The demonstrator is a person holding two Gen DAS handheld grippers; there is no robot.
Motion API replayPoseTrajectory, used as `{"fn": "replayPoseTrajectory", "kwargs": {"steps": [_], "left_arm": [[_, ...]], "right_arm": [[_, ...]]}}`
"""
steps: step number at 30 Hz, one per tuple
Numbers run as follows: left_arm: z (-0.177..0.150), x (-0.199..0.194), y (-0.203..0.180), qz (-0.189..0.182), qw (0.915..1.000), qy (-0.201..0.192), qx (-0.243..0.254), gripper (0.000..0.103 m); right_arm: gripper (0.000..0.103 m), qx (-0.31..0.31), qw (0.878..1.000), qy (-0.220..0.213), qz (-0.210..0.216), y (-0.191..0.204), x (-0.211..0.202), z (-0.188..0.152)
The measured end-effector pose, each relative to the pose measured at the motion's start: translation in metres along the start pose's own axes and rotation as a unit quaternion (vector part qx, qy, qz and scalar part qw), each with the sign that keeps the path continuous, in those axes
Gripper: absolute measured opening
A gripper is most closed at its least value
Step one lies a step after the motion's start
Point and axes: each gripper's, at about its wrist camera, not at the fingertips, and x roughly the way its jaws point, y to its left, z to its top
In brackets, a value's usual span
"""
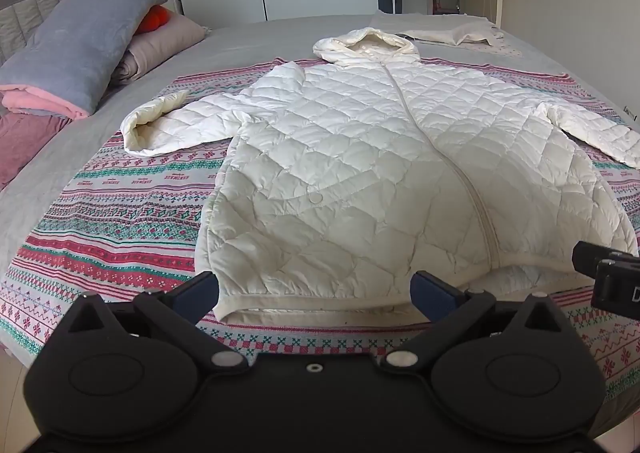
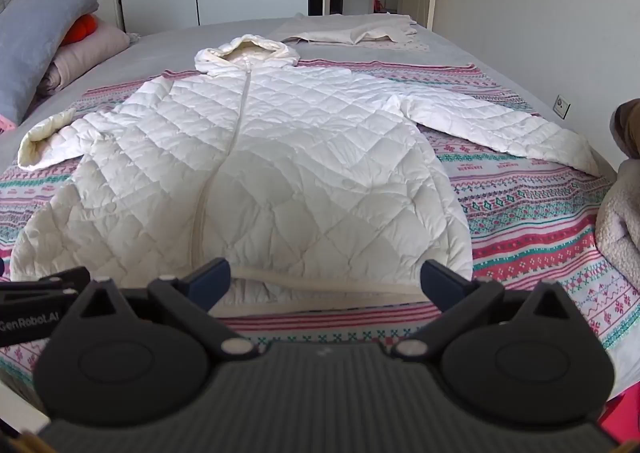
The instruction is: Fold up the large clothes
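So I've got both the left gripper (image 1: 314,291) and right gripper (image 2: 325,281) spread wide, holding nothing, near the white quilted coat's (image 1: 360,157) hem.

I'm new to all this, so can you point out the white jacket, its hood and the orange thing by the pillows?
white jacket (image 1: 360,157), left wrist view, quilted chest.
hood (image 2: 248,53), right wrist view, puffy rim.
orange thing (image 1: 154,19), left wrist view, exposed side.
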Motion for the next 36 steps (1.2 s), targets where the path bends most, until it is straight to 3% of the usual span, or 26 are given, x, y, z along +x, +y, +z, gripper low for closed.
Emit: {"fn": "replayPoseTrajectory", "kwargs": {"steps": [20,24,26,27,32,36], "left_arm": [[0.002,0.0,0.014,0.019,0.9997,-0.012,-0.004,0.103],[0.007,-0.01,0.033,-0.014,0.9976,-0.067,0.006,0.103],[0.017,-0.012,0.044,-0.025,0.9972,-0.069,0.016,0.103],[0.021,-0.012,0.05,-0.034,0.997,-0.068,0.013,0.103],[0.045,0.011,0.095,-0.098,0.9952,-0.002,-0.009,0.103],[0.049,0.047,0.123,-0.147,0.9855,0.056,-0.065,0.103]], "right_arm": [[0.103,0.008,1.0,0.016,-0.014,-0.014,-0.002,0.006],[0.103,0.044,0.999,0.019,0.019,-0.042,-0.001,0.019],[0.103,0.064,0.996,0.034,0.052,-0.061,0.003,0.027],[0.103,0.052,0.997,0.045,0.044,-0.066,0.002,0.033],[0.103,0.04,0.995,0.083,0.04,-0.101,0.023,0.046],[0.103,0.07,0.989,0.118,0.061,-0.135,0.052,0.047]]}}
